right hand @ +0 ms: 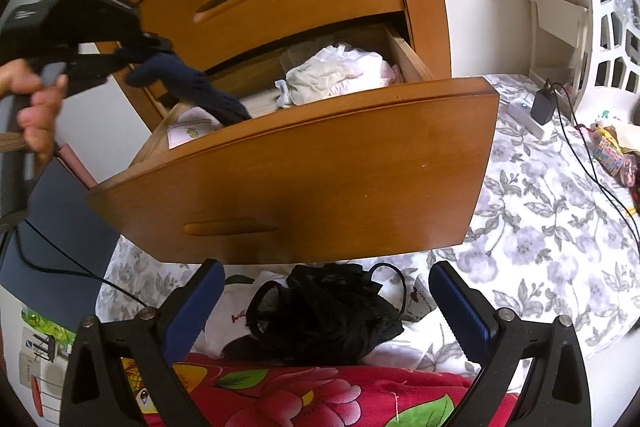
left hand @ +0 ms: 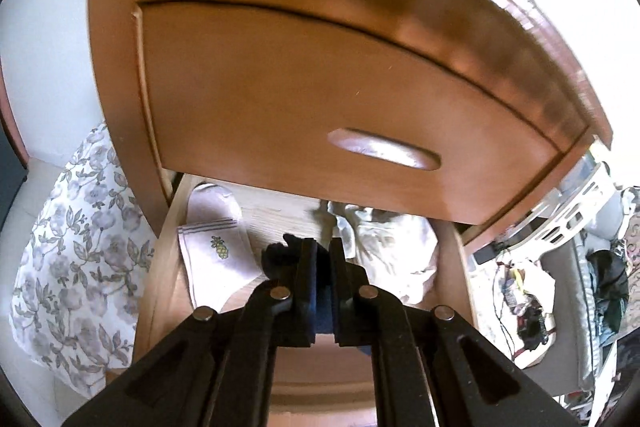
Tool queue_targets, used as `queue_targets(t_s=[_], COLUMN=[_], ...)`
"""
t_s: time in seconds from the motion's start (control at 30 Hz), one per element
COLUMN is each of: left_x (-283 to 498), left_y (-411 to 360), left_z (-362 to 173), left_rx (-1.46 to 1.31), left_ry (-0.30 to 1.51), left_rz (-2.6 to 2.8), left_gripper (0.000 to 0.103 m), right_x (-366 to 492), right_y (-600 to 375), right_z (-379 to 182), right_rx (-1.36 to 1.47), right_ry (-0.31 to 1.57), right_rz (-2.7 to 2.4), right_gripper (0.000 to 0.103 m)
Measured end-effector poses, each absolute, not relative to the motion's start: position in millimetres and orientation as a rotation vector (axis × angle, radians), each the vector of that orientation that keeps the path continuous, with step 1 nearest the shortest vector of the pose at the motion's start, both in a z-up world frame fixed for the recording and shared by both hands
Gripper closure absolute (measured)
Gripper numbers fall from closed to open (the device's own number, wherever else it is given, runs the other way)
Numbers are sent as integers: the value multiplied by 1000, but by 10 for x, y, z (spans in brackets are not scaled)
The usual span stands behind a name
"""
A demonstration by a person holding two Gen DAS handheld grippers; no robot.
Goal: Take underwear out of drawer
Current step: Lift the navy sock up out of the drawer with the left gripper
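Note:
The wooden drawer (right hand: 320, 167) stands pulled out. My left gripper (left hand: 320, 247) is shut on a dark navy garment (left hand: 278, 259), with cloth pinched between its pads. From the right wrist view that left gripper (right hand: 160, 47) hangs above the drawer's left end, and the navy garment (right hand: 192, 83) trails down from it into the drawer. A folded white cloth with a pineapple print (left hand: 216, 251) and crumpled pale clothes (right hand: 336, 75) lie inside. My right gripper (right hand: 326, 267) stands open below the drawer front, over black lace underwear (right hand: 328, 311) on the bed, not touching it.
The closed upper drawer (left hand: 320, 99) overhangs the left gripper. A grey flowered sheet (right hand: 540, 227) spreads to the right, with a charger and cable (right hand: 542, 103) and a white basket (right hand: 608, 39). Red flowered fabric (right hand: 300, 395) lies nearest. A hand (right hand: 36, 107) grips the left tool.

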State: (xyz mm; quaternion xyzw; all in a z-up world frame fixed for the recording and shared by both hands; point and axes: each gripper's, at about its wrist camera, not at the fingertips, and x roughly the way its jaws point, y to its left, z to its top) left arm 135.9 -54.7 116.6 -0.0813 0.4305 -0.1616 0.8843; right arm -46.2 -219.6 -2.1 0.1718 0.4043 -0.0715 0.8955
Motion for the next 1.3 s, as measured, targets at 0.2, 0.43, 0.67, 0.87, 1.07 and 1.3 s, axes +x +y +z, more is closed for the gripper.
queue_targets(t_s=[0.2, 0.43, 0.67, 0.87, 1.07, 1.3], left_x=[1151, 1335, 1715, 1759, 1744, 1699], left_y=[-501, -604, -671, -639, -566, -584], left_z=[1350, 993, 423, 207, 8, -42], left_rx=[-135, -74, 36, 120, 59, 44], left_ry=[838, 1011, 1252, 1369, 1438, 1423], left_rz=[-357, -375, -287, -263, -262, -246], left_gripper=[103, 103, 59, 47, 46, 62], right_x=[-466, -467, -463, -456, -453, -449], right_y=[-2177, -2162, -2189, -2198, -2196, -2192], right_z=[-9, 1, -10, -21, -21, -22], right_rx=[336, 322, 335, 345, 346, 347], right_ry=[842, 844, 844, 845, 845, 846], right_rz=[-165, -172, -160, -151, -150, -150], right_gripper=[0, 0, 0, 0, 0, 0])
